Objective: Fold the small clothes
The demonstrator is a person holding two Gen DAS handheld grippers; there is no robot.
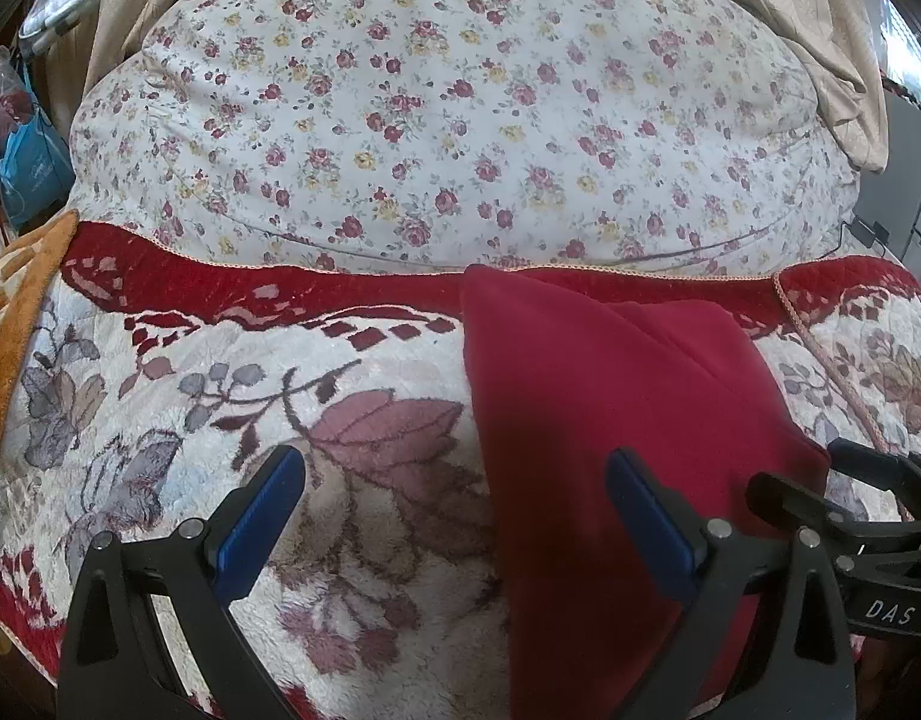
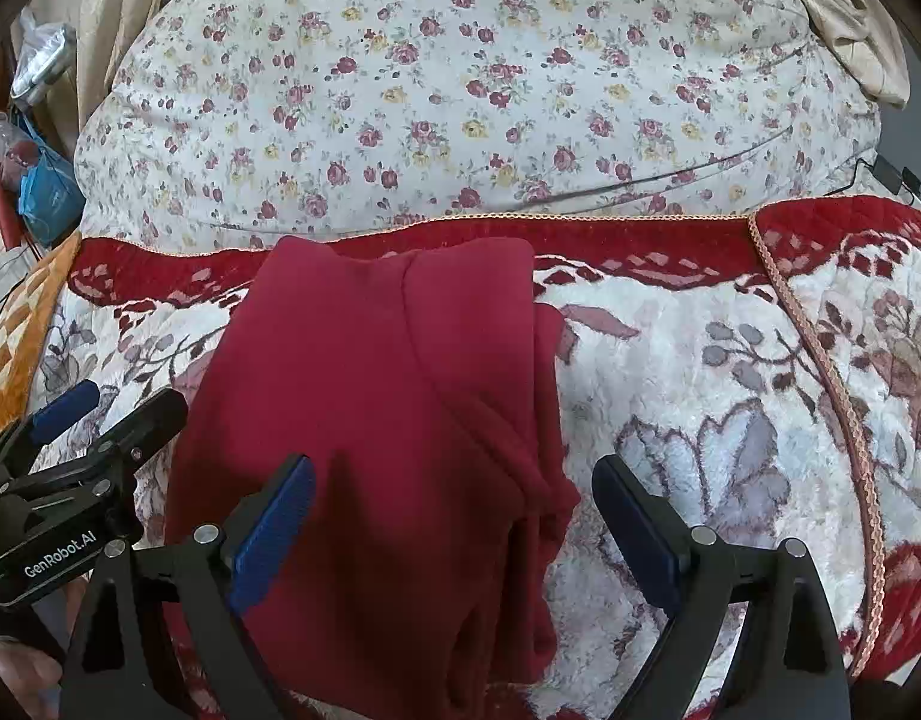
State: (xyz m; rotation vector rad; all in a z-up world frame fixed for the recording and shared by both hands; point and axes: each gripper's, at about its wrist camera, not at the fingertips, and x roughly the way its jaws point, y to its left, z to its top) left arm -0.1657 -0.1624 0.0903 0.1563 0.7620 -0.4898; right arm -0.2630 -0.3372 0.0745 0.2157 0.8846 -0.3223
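Observation:
A dark red garment (image 1: 610, 420) lies folded lengthwise on a plush floral blanket (image 1: 340, 540); it also shows in the right wrist view (image 2: 370, 420), narrow, with a layered fold along its right edge. My left gripper (image 1: 454, 468) is open and empty, hovering over the garment's left edge near its front end. My right gripper (image 2: 454, 474) is open and empty, above the garment's right edge near its front end. The right gripper shows at the right edge of the left wrist view (image 1: 868, 498), and the left gripper at the left of the right wrist view (image 2: 106, 408).
A rose-print quilt (image 1: 460, 108) bulges behind the blanket's red border. An orange patterned cloth (image 1: 16, 330) lies at the left. Blue and clear bags (image 1: 22, 156) hang at far left. Beige curtain fabric (image 1: 832, 60) drapes at back right, with a dark cable (image 2: 880, 174) beneath.

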